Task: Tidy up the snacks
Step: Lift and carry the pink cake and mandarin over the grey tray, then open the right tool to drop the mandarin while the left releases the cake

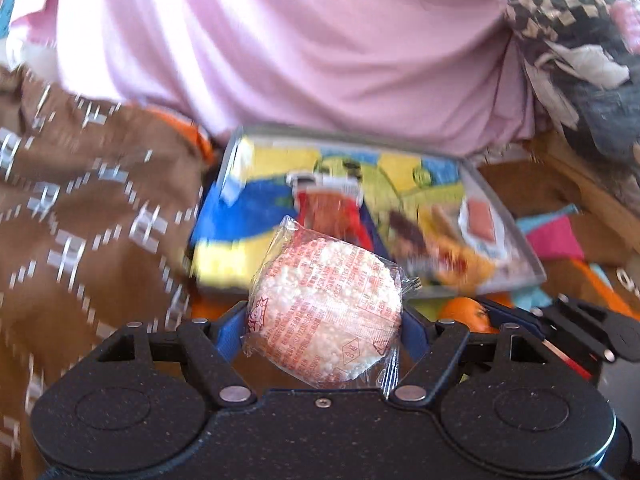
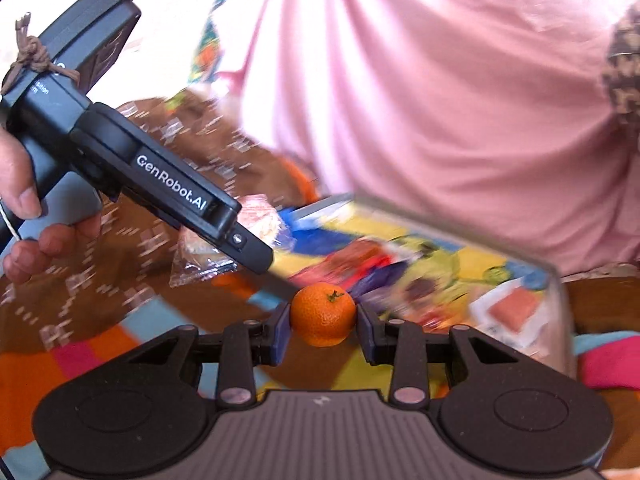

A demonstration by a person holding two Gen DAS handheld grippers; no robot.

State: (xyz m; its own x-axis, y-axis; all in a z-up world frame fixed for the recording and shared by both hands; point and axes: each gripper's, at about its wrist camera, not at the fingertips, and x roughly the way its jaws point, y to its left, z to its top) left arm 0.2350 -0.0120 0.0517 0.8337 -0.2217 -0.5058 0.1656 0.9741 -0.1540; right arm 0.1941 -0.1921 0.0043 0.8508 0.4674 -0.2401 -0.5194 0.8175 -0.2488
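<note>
Our left tool [image 1: 324, 320] is clamped on a wrapped round rice cracker [image 1: 326, 312]; our right tool [image 2: 323, 322] pinches a mandarin [image 2: 323, 314] between its pads. We hold both just in front of a colourful picture tray [image 2: 556, 280], blurred, near a pink shirt [image 2: 440, 80].

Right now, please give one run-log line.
left gripper: holds wrapped round rice cracker | right gripper: holds small orange mandarin
</note>
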